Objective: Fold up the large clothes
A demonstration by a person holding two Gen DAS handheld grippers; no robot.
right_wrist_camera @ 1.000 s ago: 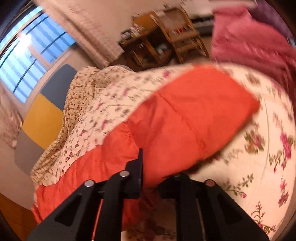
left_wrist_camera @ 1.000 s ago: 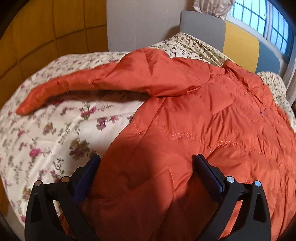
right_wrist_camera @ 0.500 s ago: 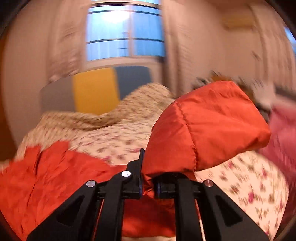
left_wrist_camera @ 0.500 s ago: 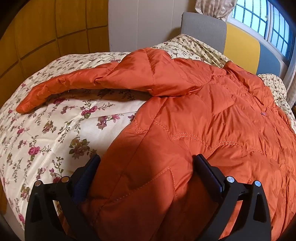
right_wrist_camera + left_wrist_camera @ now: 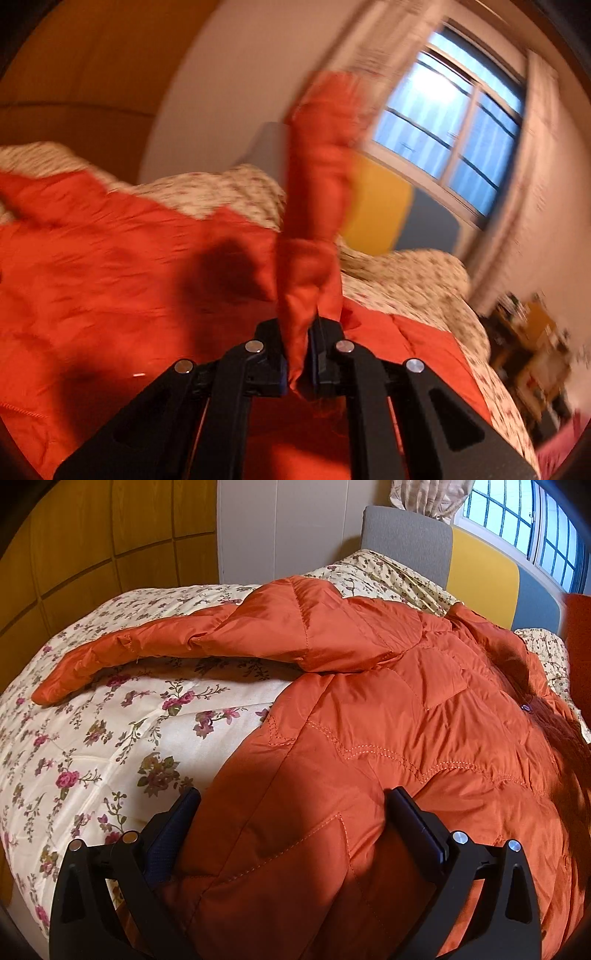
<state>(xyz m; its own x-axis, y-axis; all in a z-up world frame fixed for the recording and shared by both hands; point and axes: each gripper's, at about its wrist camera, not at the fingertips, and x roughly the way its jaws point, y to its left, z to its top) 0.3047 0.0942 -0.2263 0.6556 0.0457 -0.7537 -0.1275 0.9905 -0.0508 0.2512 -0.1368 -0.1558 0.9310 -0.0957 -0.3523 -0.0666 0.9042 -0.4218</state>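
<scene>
An orange quilted jacket (image 5: 406, 716) lies spread on a floral bedspread (image 5: 110, 738). One sleeve (image 5: 155, 642) stretches out to the left across the bed. My left gripper (image 5: 291, 805) is open, its jaws wide on either side of the jacket's lower hem, which bulges between them. My right gripper (image 5: 299, 332) is shut on the other sleeve (image 5: 317, 192), which stands up in front of the camera above the jacket body (image 5: 129, 258). The right wrist view is blurred by motion.
A padded headboard in grey, yellow and blue (image 5: 480, 565) backs the bed below a window (image 5: 524, 520). Wooden wall panels (image 5: 74, 546) stand on the left. A wooden chair and clutter (image 5: 535, 339) sit beyond the bed's right side.
My right gripper has lifted the sleeve off the bed and swung it up and over the jacket body. The left gripper has stayed open over the hem.
</scene>
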